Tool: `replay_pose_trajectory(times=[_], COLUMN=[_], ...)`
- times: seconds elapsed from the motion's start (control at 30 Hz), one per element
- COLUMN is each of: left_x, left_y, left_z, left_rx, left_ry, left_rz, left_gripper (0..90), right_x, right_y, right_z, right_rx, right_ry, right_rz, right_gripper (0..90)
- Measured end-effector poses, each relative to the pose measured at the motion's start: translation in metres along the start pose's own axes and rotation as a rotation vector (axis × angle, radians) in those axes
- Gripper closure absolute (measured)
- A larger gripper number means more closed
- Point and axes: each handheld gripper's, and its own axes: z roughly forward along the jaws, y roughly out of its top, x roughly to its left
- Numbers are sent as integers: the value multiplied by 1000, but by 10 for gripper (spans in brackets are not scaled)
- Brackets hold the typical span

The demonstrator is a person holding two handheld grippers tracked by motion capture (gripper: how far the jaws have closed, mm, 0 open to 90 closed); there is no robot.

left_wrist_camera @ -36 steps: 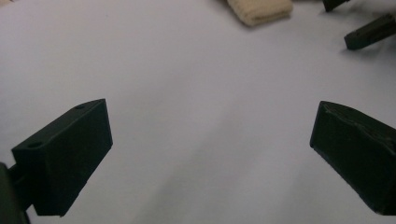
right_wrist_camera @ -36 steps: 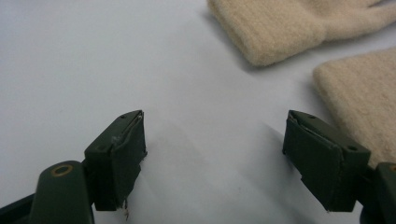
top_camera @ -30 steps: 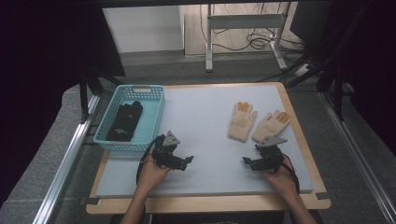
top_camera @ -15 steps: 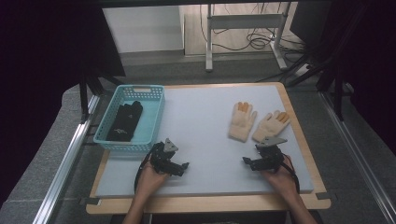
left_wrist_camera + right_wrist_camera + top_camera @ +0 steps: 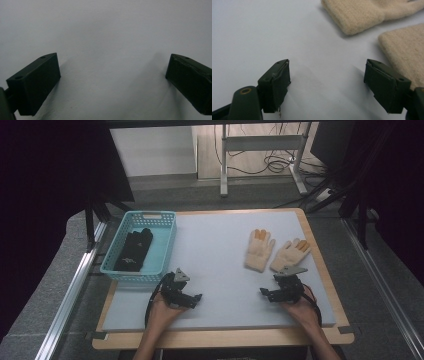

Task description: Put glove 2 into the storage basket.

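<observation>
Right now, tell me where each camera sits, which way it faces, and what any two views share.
High view: fixed above the person's side, looking forward and down on the table; both hands, left gripper and right gripper enter from below; a blue basket holds black gloves.
Left gripper view: rides the left gripper, facing bare table between open jaws.
Right gripper view: rides the right gripper, jaws open, facing the beige gloves.
The high and right gripper views share the beige gloves.
</observation>
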Motion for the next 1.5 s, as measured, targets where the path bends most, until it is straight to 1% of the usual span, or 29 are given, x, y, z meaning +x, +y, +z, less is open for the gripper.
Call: replay_pose_trajectory(times=[0.13, 0.3, 0.43, 0.57, 0.7, 0.8, 0.93, 1.03, 1.1, 1.2, 1.33, 1.4, 1.5], left_x=[0, 0, 0, 0, 0, 0, 0, 0, 0, 0, 0, 0, 0], left_y=[0, 0, 0, 0, 0, 0, 0, 0, 0, 0, 0, 0, 0], left_z=[0, 0, 0, 0, 0, 0, 0, 0, 0, 0, 0, 0, 0], left_rx=[-1, -1, -2, -2, -3, -3, -3, -5, -6, -6, -6, -7, -6], left_ry=[0, 0, 1, 1, 1, 1, 1, 0, 0, 0, 0, 0, 0], left_rz=[0, 0, -1, 0, -1, -1, -1, -2, -1, -1, -1, -3, -1], left_gripper=[0, 0, 0, 0, 0, 0, 0, 0, 0, 0, 0, 0, 0], right_x=[-4, -12, -21, -26, -28, -32, -41, -48, -52, -59, -65, -66, -66], right_y=[6, 22, 31, 37, 46, 57, 71, 78, 82, 88, 97, 101, 106], right_z=[-2, -5, -1, 1, 4, 8, 18, 25, 31, 41, 54, 61, 71], right_rx=[-10, -31, -26, -28, -24, -23, -18, -11, -9, 1, 17, 23, 34], right_ry=[20, 17, 2, 15, 0, -9, -11, -17, -28, -30, -46, -55, -60], right_rz=[15, 21, 26, 45, 24, 19, 25, 31, 33, 41, 39, 38, 23], right_gripper=[234, 240, 241, 237, 236, 239, 274, 315, 362, 384, 378, 345, 304])
